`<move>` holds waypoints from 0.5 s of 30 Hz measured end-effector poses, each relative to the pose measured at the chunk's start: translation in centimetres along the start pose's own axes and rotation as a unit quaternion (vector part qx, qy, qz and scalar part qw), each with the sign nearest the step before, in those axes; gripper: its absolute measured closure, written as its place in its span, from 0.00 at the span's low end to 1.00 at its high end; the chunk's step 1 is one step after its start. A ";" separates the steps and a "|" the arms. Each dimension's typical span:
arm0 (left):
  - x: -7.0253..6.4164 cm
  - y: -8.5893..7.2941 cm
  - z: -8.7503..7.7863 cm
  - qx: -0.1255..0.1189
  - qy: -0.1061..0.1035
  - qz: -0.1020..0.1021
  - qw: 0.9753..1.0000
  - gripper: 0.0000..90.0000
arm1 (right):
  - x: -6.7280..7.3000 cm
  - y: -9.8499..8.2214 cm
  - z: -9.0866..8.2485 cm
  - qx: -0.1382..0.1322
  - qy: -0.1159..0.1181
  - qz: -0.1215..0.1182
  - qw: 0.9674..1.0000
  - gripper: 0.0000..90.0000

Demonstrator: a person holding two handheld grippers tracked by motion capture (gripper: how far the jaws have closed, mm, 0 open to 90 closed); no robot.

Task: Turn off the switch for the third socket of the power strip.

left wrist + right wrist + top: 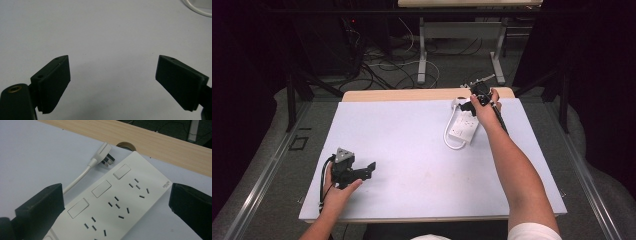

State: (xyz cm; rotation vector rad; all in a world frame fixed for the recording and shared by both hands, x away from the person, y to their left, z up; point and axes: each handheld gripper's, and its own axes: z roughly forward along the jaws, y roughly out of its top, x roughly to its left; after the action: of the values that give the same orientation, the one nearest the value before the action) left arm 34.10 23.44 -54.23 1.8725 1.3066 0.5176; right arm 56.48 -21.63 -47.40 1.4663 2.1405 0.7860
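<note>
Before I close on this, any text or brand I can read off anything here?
One small grey brand mark sits at the corner of the white power strip, beside its end socket group: too small and blurred to read.
No other words, numbers or signs are legible on the plug, switches or white mat.

L gripper (362,172) jaws wide apart, held low; R gripper (472,102) likewise, arm outstretched.
</note>
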 end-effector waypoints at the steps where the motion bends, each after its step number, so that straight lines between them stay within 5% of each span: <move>1: 0.0 0.0 0.0 -0.001 0.003 0.000 1.000 0.13 | 0.1 0.0 -0.2 0.002 0.001 -0.002 1.000 0.00; 15: -0.3 0.1 0.1 -0.001 0.007 0.003 1.000 0.00 | 1.3 -1.3 -3.2 -0.012 0.022 -0.031 0.999 0.00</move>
State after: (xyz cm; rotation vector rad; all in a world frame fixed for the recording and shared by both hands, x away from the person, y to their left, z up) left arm 34.09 23.13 -54.18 1.8738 1.3092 0.5363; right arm 53.14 -21.43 -45.88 1.3756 2.1892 0.8254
